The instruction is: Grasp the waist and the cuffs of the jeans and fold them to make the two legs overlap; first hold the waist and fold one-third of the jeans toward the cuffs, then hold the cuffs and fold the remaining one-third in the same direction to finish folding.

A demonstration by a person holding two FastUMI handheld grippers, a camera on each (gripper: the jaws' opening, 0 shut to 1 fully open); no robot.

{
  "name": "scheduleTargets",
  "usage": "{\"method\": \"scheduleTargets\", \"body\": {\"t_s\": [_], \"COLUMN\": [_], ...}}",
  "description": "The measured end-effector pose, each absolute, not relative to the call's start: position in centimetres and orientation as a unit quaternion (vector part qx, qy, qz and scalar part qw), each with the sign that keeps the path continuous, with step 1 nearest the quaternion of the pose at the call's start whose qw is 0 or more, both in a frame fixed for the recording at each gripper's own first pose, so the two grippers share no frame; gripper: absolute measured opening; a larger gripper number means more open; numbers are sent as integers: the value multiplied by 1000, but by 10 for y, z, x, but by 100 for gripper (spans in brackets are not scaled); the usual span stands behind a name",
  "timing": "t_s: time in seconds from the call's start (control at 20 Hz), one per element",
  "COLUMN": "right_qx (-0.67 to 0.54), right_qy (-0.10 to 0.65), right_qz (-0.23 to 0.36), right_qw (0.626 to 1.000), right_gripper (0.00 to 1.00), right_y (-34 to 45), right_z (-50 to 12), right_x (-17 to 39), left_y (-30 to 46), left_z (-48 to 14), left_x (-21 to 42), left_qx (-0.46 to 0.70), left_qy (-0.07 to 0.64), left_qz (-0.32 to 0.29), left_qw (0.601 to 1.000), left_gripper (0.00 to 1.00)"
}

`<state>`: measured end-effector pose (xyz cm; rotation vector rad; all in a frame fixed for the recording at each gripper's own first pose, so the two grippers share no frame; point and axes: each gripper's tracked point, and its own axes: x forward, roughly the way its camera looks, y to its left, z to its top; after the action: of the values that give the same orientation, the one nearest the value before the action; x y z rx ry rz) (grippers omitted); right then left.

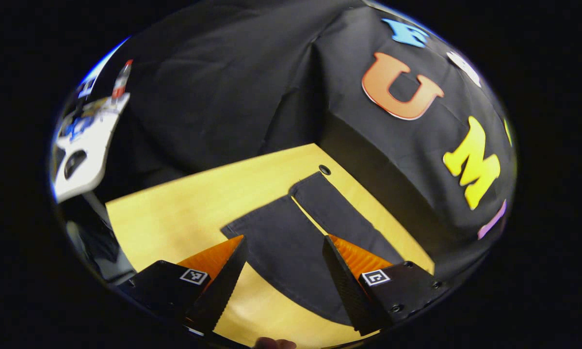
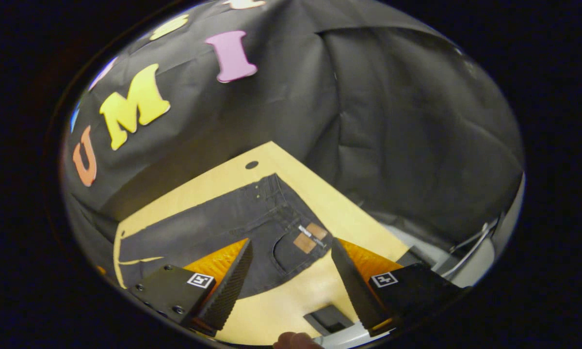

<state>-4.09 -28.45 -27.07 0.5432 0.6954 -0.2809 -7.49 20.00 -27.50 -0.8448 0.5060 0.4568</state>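
Dark jeans lie flat on the yellow wooden table (image 1: 174, 213), the two legs apart with a thin strip of wood between them. In the left gripper view the nearer leg (image 1: 276, 232) ends in a cuff (image 1: 257, 213), and the farther leg (image 1: 339, 213) ends near the table's back corner. My left gripper (image 1: 285, 238) hovers open above the nearer leg, holding nothing. In the right gripper view the waist (image 2: 291, 203) with a tan label patch (image 2: 310, 237) lies towards the table's right edge. My right gripper (image 2: 291, 241) is open above the seat of the jeans.
A round hole (image 1: 324, 169) sits in the table near the back corner, also visible as the hole (image 2: 251, 165). A white device (image 1: 82, 150) hangs at the far left. Beyond the table edge stand a grey slotted part (image 2: 327, 317) and metal framing (image 2: 465, 247).
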Motion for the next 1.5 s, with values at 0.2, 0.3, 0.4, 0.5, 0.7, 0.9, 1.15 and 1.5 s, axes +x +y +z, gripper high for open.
{"method": "scheduleTargets", "body": {"t_s": [0.2, 0.3, 0.4, 0.5, 0.7, 0.9, 1.15, 1.5], "right_qx": [375, 392, 402, 402, 404, 400, 400, 366], "right_qy": [357, 368, 374, 381, 394, 395, 389, 394], "right_qz": [-135, -147, -153, -159, -168, -173, -170, -193], "right_qw": [845, 830, 822, 818, 808, 809, 812, 820], "right_gripper": [98, 98, 98, 98, 98, 98, 92, 92], "right_y": [-286, -291, -294, -296, -295, -293, -291, -292], "right_z": [-311, -328, -337, -349, -369, -377, -377, -377], "right_x": [-50, -52, -50, -45, -34, -16, 5, 5], "left_y": [208, 214, 220, 230, 240, 241, 240, 237], "left_z": [-308, -316, -325, -331, -344, -350, -351, -356], "left_x": [-80, -79, -77, -71, -57, -51, -28, 1], "left_qx": [-538, -562, -569, -567, -553, -543, -544, -549], "left_qy": [233, 231, 232, 231, 245, 255, 250, 254], "left_qz": [248, 258, 259, 260, 266, 273, 263, 246], "left_qw": [771, 751, 745, 747, 750, 752, 756, 757], "left_gripper": [99, 99, 99, 99, 99, 100, 97, 87]}}
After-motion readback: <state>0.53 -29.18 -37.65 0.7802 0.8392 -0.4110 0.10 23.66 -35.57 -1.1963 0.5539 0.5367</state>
